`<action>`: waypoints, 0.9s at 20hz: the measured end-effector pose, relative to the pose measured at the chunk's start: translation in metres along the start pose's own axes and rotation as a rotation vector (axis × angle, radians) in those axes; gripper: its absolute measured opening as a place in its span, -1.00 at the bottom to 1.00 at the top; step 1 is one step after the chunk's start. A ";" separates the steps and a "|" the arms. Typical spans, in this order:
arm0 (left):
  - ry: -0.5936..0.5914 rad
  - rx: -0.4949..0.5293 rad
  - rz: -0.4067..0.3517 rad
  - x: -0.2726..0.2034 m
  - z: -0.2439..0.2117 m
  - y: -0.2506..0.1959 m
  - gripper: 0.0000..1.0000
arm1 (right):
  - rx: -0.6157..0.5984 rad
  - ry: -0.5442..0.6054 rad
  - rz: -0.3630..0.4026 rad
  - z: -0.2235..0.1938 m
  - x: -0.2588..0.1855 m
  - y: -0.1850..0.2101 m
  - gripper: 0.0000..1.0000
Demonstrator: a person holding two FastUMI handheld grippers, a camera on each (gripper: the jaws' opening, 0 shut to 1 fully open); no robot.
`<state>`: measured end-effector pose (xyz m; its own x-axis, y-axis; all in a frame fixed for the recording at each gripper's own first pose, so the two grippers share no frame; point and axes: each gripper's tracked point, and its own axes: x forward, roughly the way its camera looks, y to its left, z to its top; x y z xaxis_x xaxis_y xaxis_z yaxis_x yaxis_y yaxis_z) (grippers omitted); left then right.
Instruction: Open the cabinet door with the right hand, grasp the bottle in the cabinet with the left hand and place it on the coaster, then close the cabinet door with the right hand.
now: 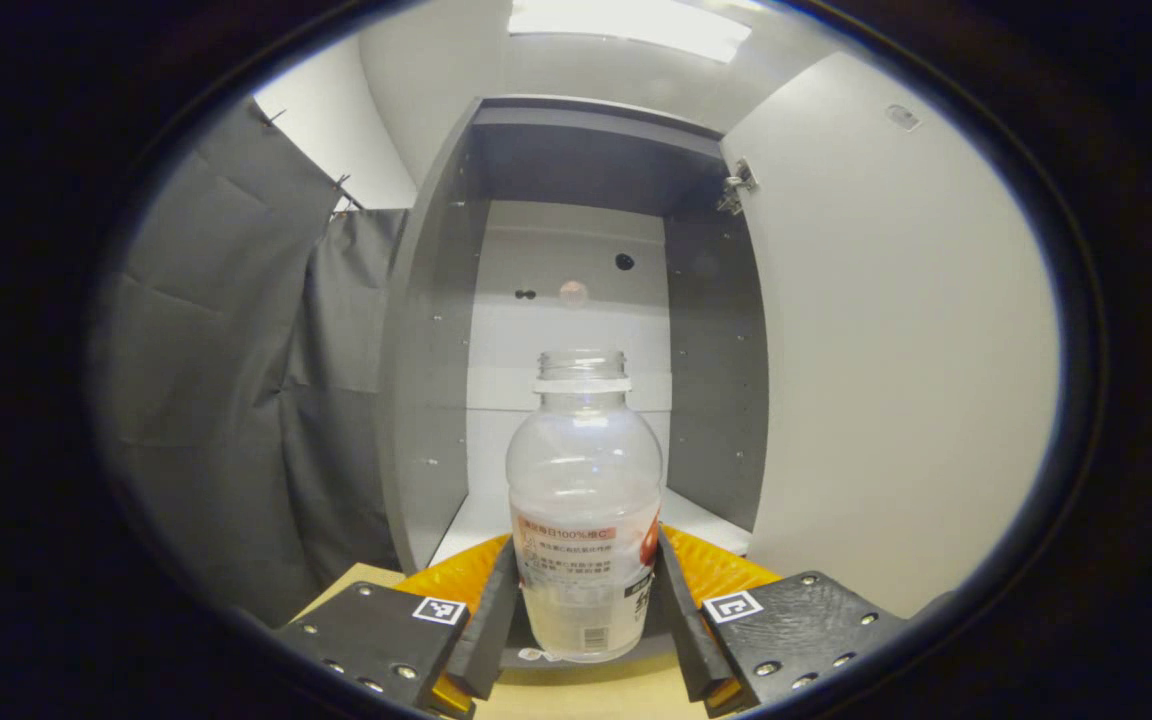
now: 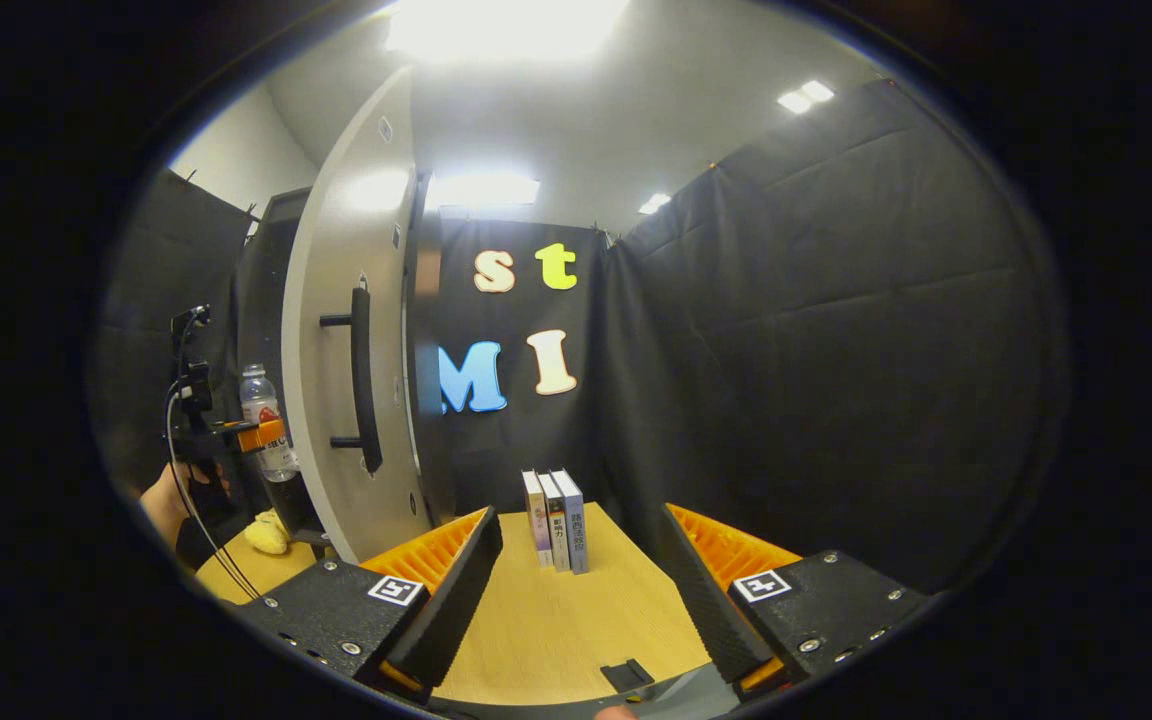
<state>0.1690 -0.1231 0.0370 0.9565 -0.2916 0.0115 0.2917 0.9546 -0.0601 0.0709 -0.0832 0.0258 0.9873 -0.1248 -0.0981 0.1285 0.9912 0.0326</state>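
Between the two fingers of the left gripper, clamped on both flanks at the labelled lower body: the bottle, upright, uncapped, clear plastic, seemingly empty; held just in front of the open cabinet, over the table's near edge. Likely very light and thin-walled, so prone to dent under a hard squeeze; smooth label, a little slippery; best taken low on the wider body, as now, not at the narrow neck; open mouth calls for keeping it upright.

Seen from the left gripper view: cabinet interior with pale shelf, and the door's inner face swung wide to the right. Seen from the right gripper view instead — the door's outer face with its dark bar handle, the bottle gripped by the left gripper with a hand behind it, three books standing on the table, something yellow near the table's left edge; right gripper wide open, holding nothing. Coaster not made out.
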 end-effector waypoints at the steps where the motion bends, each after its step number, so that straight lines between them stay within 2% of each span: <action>1: -0.001 0.001 0.004 -0.008 -0.004 0.001 0.41 | -0.004 0.005 0.011 -0.002 -0.002 0.001 0.93; 8: -0.014 0.000 0.019 -0.062 -0.023 0.005 0.42 | 0.004 0.015 0.075 -0.010 -0.004 0.002 0.94; 18: -0.011 0.023 0.012 -0.137 -0.074 0.000 0.42 | 0.050 0.038 0.117 -0.032 -0.001 0.006 0.93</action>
<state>0.0371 -0.0874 -0.0390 0.9600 -0.2792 0.0214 0.2799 0.9593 -0.0378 0.0674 -0.0755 -0.0056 0.9917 -0.0058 -0.1284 0.0181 0.9953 0.0954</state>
